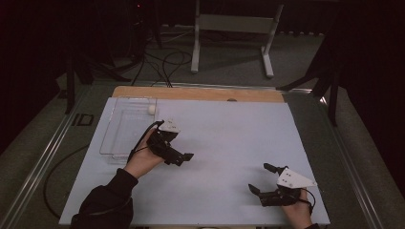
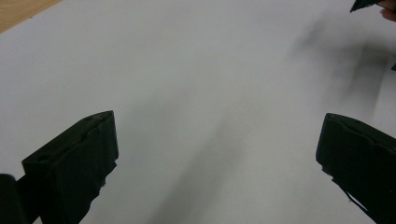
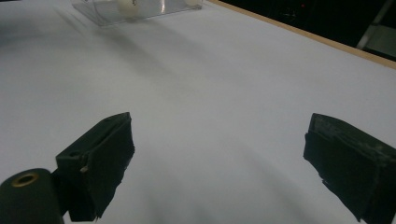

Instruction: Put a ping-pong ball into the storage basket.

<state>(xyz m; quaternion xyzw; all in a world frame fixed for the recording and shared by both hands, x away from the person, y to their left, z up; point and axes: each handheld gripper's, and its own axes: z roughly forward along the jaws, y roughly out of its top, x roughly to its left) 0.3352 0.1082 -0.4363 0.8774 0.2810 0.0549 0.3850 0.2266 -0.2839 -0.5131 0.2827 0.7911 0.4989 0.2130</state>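
Where the table (image 1: 215, 143) is seen from the high view, a clear tray (image 1: 126, 126) is noted at ten o'clock with a small white ball (image 1: 152, 109) in its far corner. The left gripper (image 1: 184, 157) is held just beside the tray's near right corner, fingers apart and nothing between them; the right gripper (image 1: 260, 179) is held at five o'clock, well apart from the tray, likewise spread.

In the left gripper view, both fingers (image 2: 74, 163) are recorded wide apart over bare white surface, presumably kept ready for a pick.

In the right gripper view, the fingers (image 3: 100, 158) are again spread and empty, aimed toward the tray (image 3: 140, 11) at eleven o'clock, where the ball (image 3: 127, 6) is seen.
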